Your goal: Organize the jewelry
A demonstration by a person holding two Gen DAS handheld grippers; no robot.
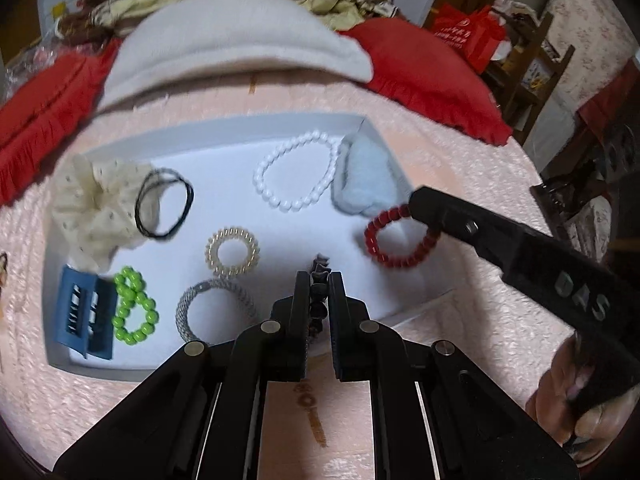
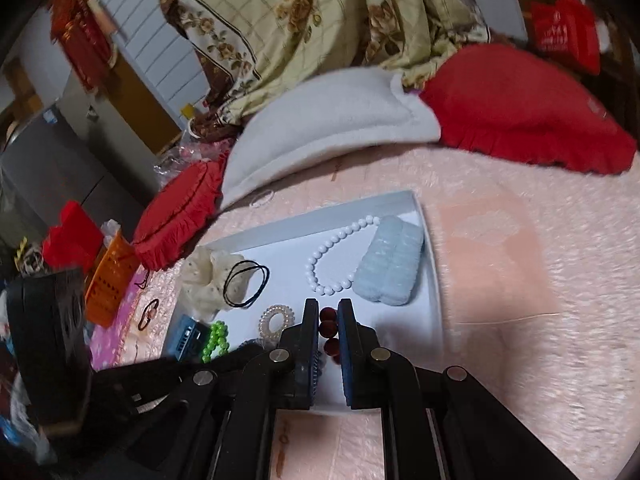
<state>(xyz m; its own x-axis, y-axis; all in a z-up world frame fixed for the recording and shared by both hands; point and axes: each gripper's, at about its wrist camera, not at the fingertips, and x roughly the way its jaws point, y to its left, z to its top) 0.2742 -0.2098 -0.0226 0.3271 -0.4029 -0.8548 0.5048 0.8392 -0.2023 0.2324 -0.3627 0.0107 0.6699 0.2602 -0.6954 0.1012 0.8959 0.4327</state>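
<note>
- Jewelry lies spread in a shallow white tray [image 1: 224,136] set on a pink fuzzy bed cover [image 1: 460,148].
- The left gripper [image 1: 319,280] has its fingers nearly closed on a dark beaded bracelet [image 1: 320,268], pinched at the tray's near edge.
- The right gripper [image 2: 328,312] has its fingers drawn in on a red bead bracelet [image 1: 394,240]; three beads show between them in its own view.
- In the tray: a white pearl bracelet [image 1: 296,170] just beside a pale blue fuzzy clip [image 1: 366,180], a black hair tie [image 1: 164,204] overlapping a cream scrunchie [image 1: 96,204], a clear coil hair tie [image 1: 232,252], a silver mesh bangle [image 1: 214,308], a green bead bracelet [image 1: 134,306] and a blue clip card [image 1: 86,316] (far left corner).
- Red pillows [image 1: 432,76] and a white one [image 1: 224,40] sit behind.
</note>
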